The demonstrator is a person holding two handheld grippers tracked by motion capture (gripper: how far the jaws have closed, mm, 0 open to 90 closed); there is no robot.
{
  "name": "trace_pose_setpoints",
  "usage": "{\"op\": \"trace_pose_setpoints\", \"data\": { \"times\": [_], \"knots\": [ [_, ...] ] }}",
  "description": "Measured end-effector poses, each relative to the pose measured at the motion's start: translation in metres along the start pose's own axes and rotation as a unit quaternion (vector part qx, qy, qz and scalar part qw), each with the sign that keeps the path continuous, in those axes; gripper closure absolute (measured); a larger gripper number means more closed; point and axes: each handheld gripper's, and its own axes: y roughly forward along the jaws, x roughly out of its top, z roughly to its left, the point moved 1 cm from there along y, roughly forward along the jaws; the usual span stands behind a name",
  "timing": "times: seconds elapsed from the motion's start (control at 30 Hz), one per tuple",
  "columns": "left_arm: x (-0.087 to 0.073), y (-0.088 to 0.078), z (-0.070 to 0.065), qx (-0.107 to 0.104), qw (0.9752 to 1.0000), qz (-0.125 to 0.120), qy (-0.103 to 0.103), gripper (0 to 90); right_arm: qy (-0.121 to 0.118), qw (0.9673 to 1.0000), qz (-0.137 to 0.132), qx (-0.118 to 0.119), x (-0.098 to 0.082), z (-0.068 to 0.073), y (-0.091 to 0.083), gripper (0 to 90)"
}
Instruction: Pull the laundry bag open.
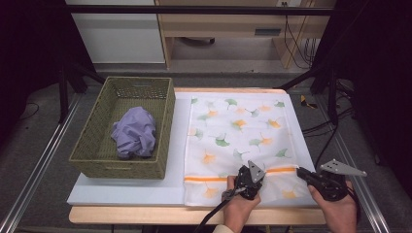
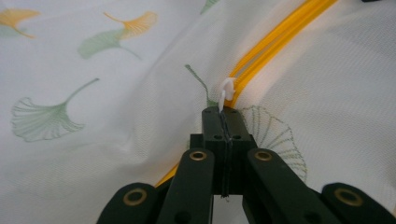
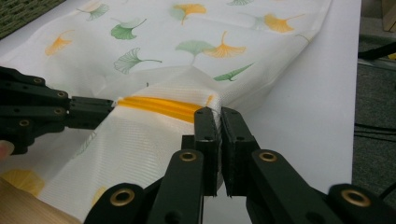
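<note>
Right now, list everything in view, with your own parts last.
mesh laundry bag: one, white with green and orange leaf print, flat on the mat's right half
zipper: one, orange, across the bag's near end
zipper pull: one, white, at the left tool's tips
wicker basket: one, olive green, left
crumpled cloth: one, lilac, inside the basket
mat: one, pale blue-white, on the wooden table
left tool: black, shut on the zipper pull
right tool: black, shut on the bag's edge
</note>
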Motion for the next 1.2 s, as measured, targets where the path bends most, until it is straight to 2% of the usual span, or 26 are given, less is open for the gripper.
{"op": "trace_pose_setpoints", "data": {
  "times": [0.17,0.33,0.5,0.57,0.97,1.1,1.2],
  "knots": [
    [-0.001,0.000,0.004,0.001,1.0000,-0.001,-0.008,90.0,0.004,1.0000,0.002,-0.001,-0.001,0.000,0.001,86.1],
    [0.000,0.000,0.007,0.004,1.0000,0.004,0.001,90.0,0.003,1.0000,0.004,-0.001,-0.001,0.000,0.001,86.1],
    [-0.001,-0.001,0.010,0.008,0.9999,0.006,0.001,90.0,0.004,1.0000,0.006,0.000,-0.001,-0.001,0.003,86.1],
    [-0.002,-0.003,0.012,0.008,0.9999,0.004,-0.005,90.0,0.005,1.0000,0.006,-0.001,-0.002,-0.001,0.003,86.1],
    [-0.001,-0.008,0.013,0.009,0.9999,0.012,0.004,90.0,0.005,1.0000,0.007,0.001,-0.002,-0.002,0.004,86.2],
    [-0.003,-0.011,0.015,0.008,0.9998,0.012,-0.010,90.0,0.006,0.9999,0.008,0.000,-0.003,-0.001,0.004,86.2],
    [-0.002,-0.013,0.015,0.009,0.9998,0.012,-0.010,90.0,0.006,1.0000,0.007,0.001,-0.002,-0.001,0.003,86.2]
  ]
}}
